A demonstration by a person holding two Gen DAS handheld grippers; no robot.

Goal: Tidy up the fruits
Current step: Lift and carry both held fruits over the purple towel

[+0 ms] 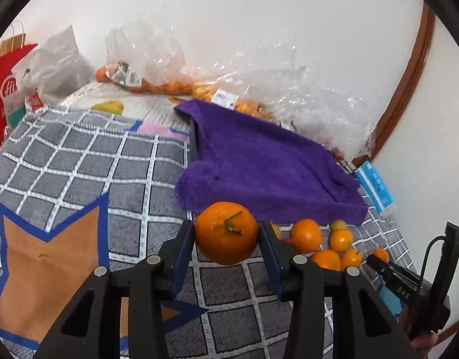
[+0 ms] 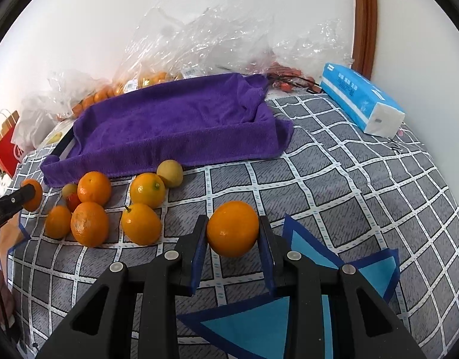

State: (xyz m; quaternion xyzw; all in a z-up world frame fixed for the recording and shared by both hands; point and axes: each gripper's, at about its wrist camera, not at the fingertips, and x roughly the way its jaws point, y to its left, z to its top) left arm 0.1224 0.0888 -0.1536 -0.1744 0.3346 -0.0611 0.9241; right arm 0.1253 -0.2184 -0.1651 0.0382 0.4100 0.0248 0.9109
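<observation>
**Oranges gripped in both hand-held grippers above the checked blanket**

Paper bag (image 1: 7, 89), red and white, stands at the far left against the wall, with a white plastic bag (image 1: 57, 65) beside it. Further along the wall lie clear plastic bags (image 1: 145, 56) holding small oranges.

The left gripper (image 1: 227, 233) tilts downward over the grey checked blanket (image 1: 79, 167). Its two blue-padded fingers (image 1: 181, 257) press on either side of a stemmed orange (image 1: 226, 232), narrowly parted to the fruit's width, and the orange hangs clear of the cloth. Just behind it the purple towel (image 2: 175, 122) drapes over a shallow tray, its near edge folded down onto the blanket.

In front of the towel's left half a loose cluster of oranges (image 2: 90, 223) rests on the blanket, several touching, with two paler yellowish fruits (image 2: 170, 173) among them.

To the right of that cluster, the right gripper (image 2: 233, 233) points more steeply down. Its jaws are drawn close and clamp a smooth orange (image 2: 232, 229) between the pads, lifted off the blanket above a blue triangular patch.

At the far right, a blue tissue pack (image 2: 361, 98) lies near the wall, beside a brown wooden frame (image 2: 364, 21).
</observation>
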